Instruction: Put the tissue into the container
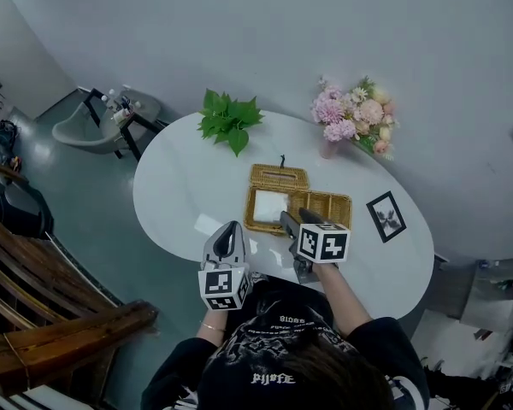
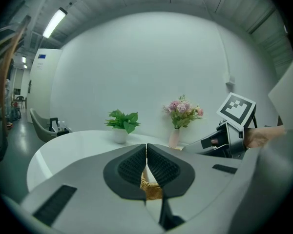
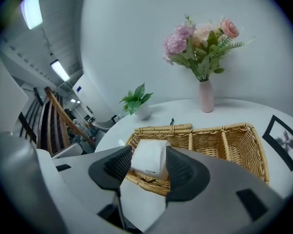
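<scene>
A white tissue pack (image 1: 269, 205) lies in the left compartment of the wicker basket (image 1: 332, 196) on the white round table (image 1: 179, 186). In the right gripper view the tissue pack (image 3: 150, 156) sits in the basket (image 3: 234, 140) just past my right gripper (image 3: 150, 166), whose jaws stand wide open and clear of it. In the head view my right gripper (image 1: 289, 222) hovers at the basket's near edge. My left gripper (image 1: 228, 233) stays to the left of the basket, over the table's front edge. Its jaws are shut with nothing between them (image 2: 146, 162).
A hinged wicker lid (image 1: 278, 176) stands up behind the basket. A potted green plant (image 1: 229, 122) and a vase of pink flowers (image 1: 352, 120) stand at the table's far side. A framed picture (image 1: 386, 215) lies to the right. Wooden chairs (image 1: 51, 314) stand at the left.
</scene>
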Tool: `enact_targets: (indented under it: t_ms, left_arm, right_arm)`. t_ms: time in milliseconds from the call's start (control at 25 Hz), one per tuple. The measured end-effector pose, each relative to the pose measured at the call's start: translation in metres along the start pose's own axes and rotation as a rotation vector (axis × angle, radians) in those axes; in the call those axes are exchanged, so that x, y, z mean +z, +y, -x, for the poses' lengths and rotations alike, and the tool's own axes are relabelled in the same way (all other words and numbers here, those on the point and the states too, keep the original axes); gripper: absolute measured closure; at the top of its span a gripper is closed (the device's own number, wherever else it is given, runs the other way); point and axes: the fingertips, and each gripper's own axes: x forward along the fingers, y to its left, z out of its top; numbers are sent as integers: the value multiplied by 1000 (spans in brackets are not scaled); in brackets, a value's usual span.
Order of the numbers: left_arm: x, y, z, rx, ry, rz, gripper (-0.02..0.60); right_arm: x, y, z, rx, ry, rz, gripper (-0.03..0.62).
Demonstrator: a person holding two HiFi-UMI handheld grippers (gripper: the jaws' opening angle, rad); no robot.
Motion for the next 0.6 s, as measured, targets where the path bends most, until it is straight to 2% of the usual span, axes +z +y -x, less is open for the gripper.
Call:
enact_targets:
  t_ms: [240,400,600]
  left_arm:
    - [-8,-12,0,-28,2,4,555]
    - [-14,-18,2,-41,5,3,555]
    - [-18,-22,2,-47,5,0,555]
  right_arm:
    - [1,5,16,-24,-103,105,392]
    - [-6,8,19,-37,-112,149,414]
    - [-11,1,21,-90,-108,157,528]
